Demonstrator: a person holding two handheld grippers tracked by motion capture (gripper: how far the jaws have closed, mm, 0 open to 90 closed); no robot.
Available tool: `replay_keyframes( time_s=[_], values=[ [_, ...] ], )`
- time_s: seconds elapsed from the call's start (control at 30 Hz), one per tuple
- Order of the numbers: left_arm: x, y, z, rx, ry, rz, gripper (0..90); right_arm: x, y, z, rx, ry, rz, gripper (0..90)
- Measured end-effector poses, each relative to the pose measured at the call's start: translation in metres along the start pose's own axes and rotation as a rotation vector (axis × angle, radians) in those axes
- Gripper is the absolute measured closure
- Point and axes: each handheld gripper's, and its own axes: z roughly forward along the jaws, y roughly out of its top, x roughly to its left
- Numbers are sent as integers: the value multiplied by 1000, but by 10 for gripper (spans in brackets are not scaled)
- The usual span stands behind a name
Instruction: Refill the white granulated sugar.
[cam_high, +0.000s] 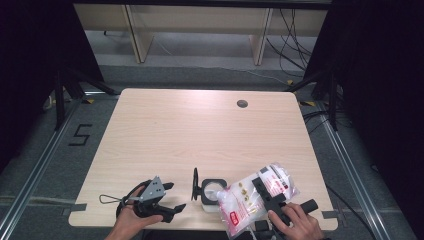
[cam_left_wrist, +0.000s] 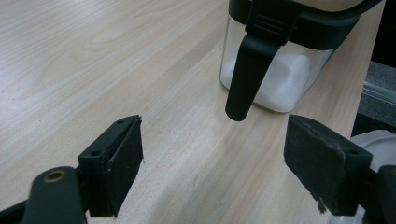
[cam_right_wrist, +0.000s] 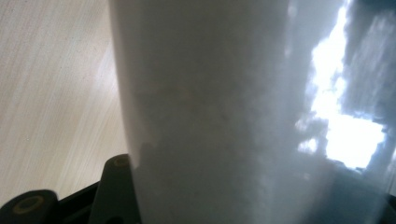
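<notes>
Right tongs (cam_high: 270, 197) clamped on a clear bag (cam_high: 255, 197) of white powder, tipped over the open jar (cam_high: 212, 192) near the tabletop's (cam_high: 200, 130) front edge. Red labels, too small to read. Left tongs (cam_high: 170, 197) wide open, empty, beside the jar.

On the bench (cam_high: 200, 125), near its front edge, the jar (cam_high: 210, 192) stands between the left gripper (cam_high: 170, 200) and the bag (cam_high: 255, 197), which touches the jar's right side.

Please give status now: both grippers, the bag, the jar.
Left gripper open, empty, short of the jar. Right gripper shut on the bag, tipped over the open jar. Nothing in the way.
</notes>
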Motion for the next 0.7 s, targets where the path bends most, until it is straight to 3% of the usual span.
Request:
replay_keyframes(
  time_s=[0.3, 0.7],
  values=[
    [0, 0, 1, 0, -5, 3, 193, -2, 0, 1, -11, -6, -22, 490],
    [0, 0, 1, -1, -7, -9, 193, 0, 0, 0, 1, 2, -1, 491]
  ],
)
